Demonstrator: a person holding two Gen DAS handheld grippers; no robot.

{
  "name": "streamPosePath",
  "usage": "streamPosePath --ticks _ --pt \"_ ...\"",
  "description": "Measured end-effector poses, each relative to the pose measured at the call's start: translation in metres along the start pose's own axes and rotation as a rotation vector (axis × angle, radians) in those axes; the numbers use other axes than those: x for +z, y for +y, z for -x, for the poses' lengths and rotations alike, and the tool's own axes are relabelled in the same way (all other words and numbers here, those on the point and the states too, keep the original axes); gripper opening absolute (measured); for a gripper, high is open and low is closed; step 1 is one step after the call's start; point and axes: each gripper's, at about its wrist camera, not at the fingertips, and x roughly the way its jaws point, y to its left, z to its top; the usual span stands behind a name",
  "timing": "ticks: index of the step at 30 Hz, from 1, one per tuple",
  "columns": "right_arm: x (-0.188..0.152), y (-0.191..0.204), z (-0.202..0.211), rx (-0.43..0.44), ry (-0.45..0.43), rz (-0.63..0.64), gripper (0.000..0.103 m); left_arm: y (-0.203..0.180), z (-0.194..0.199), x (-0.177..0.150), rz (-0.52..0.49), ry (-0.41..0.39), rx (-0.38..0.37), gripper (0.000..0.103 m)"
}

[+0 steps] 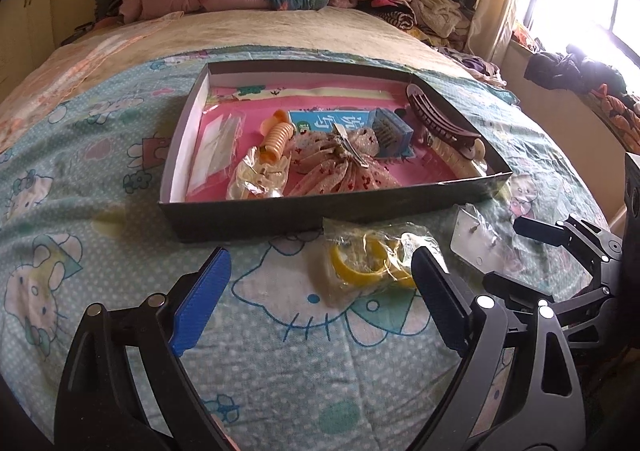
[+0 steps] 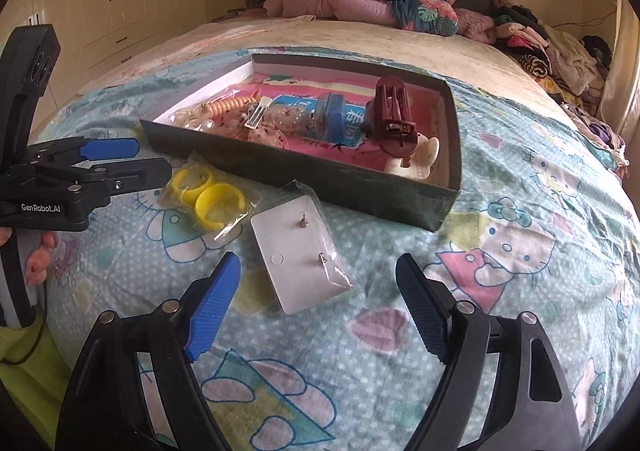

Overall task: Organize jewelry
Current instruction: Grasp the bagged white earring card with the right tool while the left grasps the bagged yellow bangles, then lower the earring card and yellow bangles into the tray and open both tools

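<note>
Earring card (image 2: 302, 251) lies just ahead of the right gripper (image 2: 318, 305), between its spread, empty fingers (image 2: 212, 303)

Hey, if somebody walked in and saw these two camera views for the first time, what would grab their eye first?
Probably the dark shallow box in the middle of the Hello Kitty bedspread, crowded with hair things like a maroon hair clip along its right side. Next, two packets lying loose on the spread just in front of it: yellow rings in a clear bag and a white earring card. Both the left gripper and the right gripper hover open over them.
</note>
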Motion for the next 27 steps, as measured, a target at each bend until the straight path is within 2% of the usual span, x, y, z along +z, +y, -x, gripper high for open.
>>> streamPosePath --ticks 2,4,8,12,14,16,18,21,27 --pt "-0.001 0.002 -0.007 -0.003 0.014 0.009 0.077 0.0 -0.005 -0.002 0.018 0.018 -0.023 0.083" --pt "-0.003 0.002 -0.013 -0.014 0.025 0.013 0.072 0.001 -0.011 -0.002 0.038 0.038 -0.047 0.083" --pt "-0.008 0.002 -0.018 0.002 0.025 0.011 0.045 -0.003 -0.022 -0.004 0.058 0.062 -0.068 0.083" --pt "-0.01 -0.004 -0.011 -0.004 0.012 -0.006 0.043 -0.008 -0.026 -0.004 0.07 0.062 -0.082 0.082" --pt "-0.011 -0.012 -0.006 -0.014 0.006 -0.03 0.043 -0.012 -0.028 -0.004 0.07 0.069 -0.099 0.071" --pt "-0.012 -0.021 -0.001 -0.018 -0.002 -0.053 0.043 -0.017 -0.03 -0.003 0.065 0.075 -0.104 0.064" --pt "-0.013 -0.028 0.005 -0.027 -0.011 -0.071 0.043 -0.021 -0.031 -0.001 0.065 0.078 -0.117 0.046" --pt "-0.014 -0.039 0.014 -0.035 -0.029 -0.097 0.043 -0.028 -0.03 0.0 0.064 0.078 -0.137 0.031" --pt "-0.012 -0.05 0.029 -0.052 -0.063 -0.116 0.043 -0.041 -0.018 0.002 0.043 0.046 -0.164 0.023"
